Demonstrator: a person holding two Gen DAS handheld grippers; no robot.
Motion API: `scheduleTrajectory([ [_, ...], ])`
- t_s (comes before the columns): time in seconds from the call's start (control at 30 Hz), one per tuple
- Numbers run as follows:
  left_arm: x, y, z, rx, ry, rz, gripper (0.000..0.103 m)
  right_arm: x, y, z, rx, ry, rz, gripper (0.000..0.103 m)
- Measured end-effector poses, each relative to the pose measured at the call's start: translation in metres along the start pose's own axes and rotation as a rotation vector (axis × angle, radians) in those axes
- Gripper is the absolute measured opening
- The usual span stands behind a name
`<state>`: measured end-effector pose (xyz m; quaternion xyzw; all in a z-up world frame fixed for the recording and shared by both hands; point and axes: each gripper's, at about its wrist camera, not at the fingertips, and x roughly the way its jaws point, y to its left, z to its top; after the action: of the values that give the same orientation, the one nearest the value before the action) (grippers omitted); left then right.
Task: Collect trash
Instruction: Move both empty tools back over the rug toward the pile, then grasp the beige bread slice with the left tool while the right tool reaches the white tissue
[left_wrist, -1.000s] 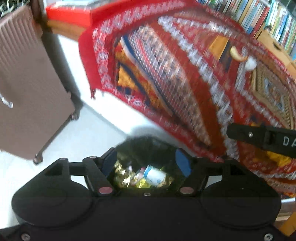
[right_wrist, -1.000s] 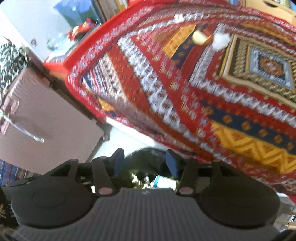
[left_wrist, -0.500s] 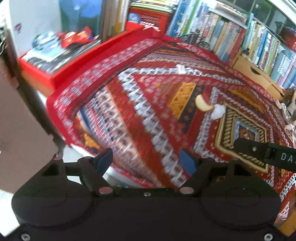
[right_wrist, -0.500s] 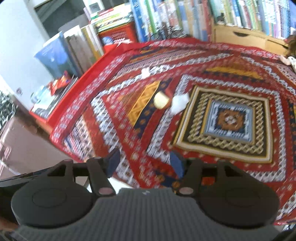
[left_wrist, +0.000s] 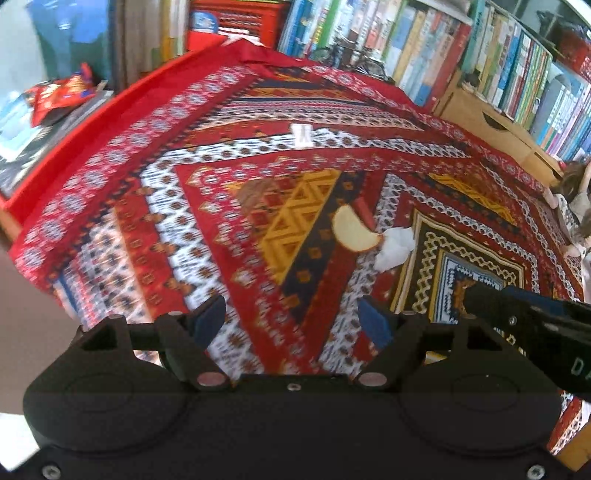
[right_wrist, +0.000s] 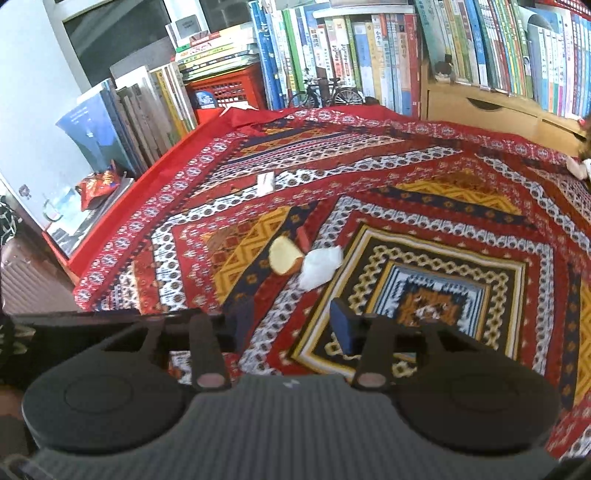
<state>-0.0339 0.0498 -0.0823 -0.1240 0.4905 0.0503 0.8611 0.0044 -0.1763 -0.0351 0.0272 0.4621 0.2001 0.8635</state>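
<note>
The trash lay near the middle of a bench covered by a red patterned cloth (right_wrist: 424, 177). An apple slice (left_wrist: 352, 233), a pale crescent with cream flesh and a strip of red skin along one edge, lay flat on the cloth. In the left wrist view its long axis ran from upper left to lower right, the curved back bulging toward the lower left. Its lower right tip touched a crumpled white tissue (left_wrist: 395, 248), a soft irregular wad lying just to its right. In the right wrist view the slice (right_wrist: 283, 260) and the tissue (right_wrist: 319, 266) sat side by side ahead of the fingers. Farther back on the cloth lay a small white wrapper (right_wrist: 266, 183), flat, its length pointing away from the camera.

The left tool (left_wrist: 293, 319) hovered above the near part of the cloth with its blue-padded fingers spread wide and nothing between them. The right tool (right_wrist: 286, 325) was likewise spread apart and empty, well short of the slice. Books (right_wrist: 369, 55) lined the shelves beyond the bench.
</note>
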Motion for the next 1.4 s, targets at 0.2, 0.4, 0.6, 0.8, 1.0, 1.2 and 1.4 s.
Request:
scheduleTrajectory([
  [0.2, 0.043, -0.026, 0.022, 0.053, 0.031, 0.006, 0.078, 0.012, -0.022, 0.008, -0.035, 0.011, -0.013, 0.055],
  [0.4, 0.078, -0.033, 0.045, 0.000, 0.056, -0.028, 0.078, 0.032, -0.036, 0.010, -0.071, 0.049, -0.011, 0.060],
  [0.6, 0.101, -0.032, 0.061, -0.085, 0.078, -0.046, 0.077, 0.056, -0.039, 0.012, -0.115, 0.096, -0.003, 0.063],
  [0.8, 0.118, -0.036, 0.069, -0.120, 0.094, -0.044, 0.073, 0.076, -0.034, 0.016, -0.148, 0.130, 0.014, 0.065],
  [1.0, 0.129, -0.043, 0.073, -0.113, 0.100, -0.040, 0.042, 0.095, -0.031, 0.019, -0.164, 0.153, 0.020, 0.068],
  [1.2, 0.125, -0.041, 0.078, -0.123, 0.093, -0.053, 0.012, 0.108, -0.030, 0.021, -0.157, 0.173, 0.039, 0.074],
  [1.4, 0.119, -0.036, 0.084, -0.120, 0.083, -0.032, 0.011, 0.122, -0.025, 0.026, -0.169, 0.181, 0.044, 0.080],
])
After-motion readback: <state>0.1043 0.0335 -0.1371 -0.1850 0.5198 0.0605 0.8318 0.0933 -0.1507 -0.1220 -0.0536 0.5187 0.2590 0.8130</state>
